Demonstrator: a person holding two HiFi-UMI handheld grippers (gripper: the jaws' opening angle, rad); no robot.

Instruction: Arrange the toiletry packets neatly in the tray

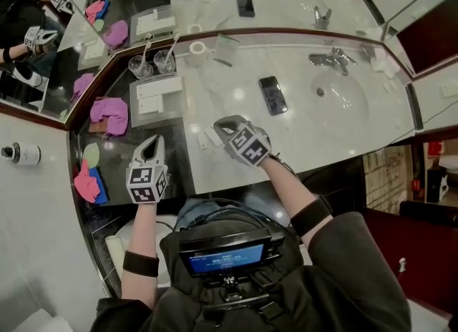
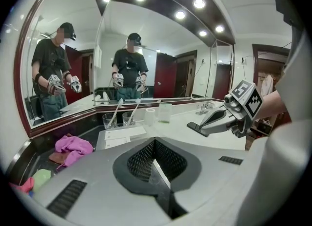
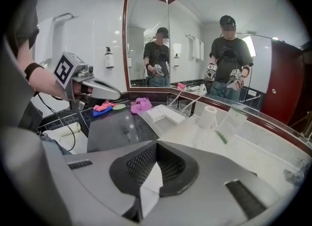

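Observation:
A shallow tray (image 1: 174,111) on the dark counter holds white toiletry packets (image 1: 159,87); the same tray (image 2: 123,134) (image 3: 168,115) lies ahead of both grippers. My right gripper (image 1: 219,124) hovers above the pale counter to the tray's right, shut on a small white packet (image 3: 147,183) that sticks out between its jaws (image 3: 155,147). Two more small white packets (image 1: 207,138) lie on the counter just below its tip. My left gripper (image 1: 152,142) (image 2: 155,144) hangs in front of the tray, shut, with nothing seen in it.
A pink cloth (image 1: 109,114) lies left of the tray, and two glasses with toothbrushes (image 1: 152,64) and a paper roll (image 1: 197,51) stand behind it. A phone (image 1: 273,94) lies beside the sink (image 1: 342,98). Pink and blue cloths (image 1: 89,180) sit at the near left.

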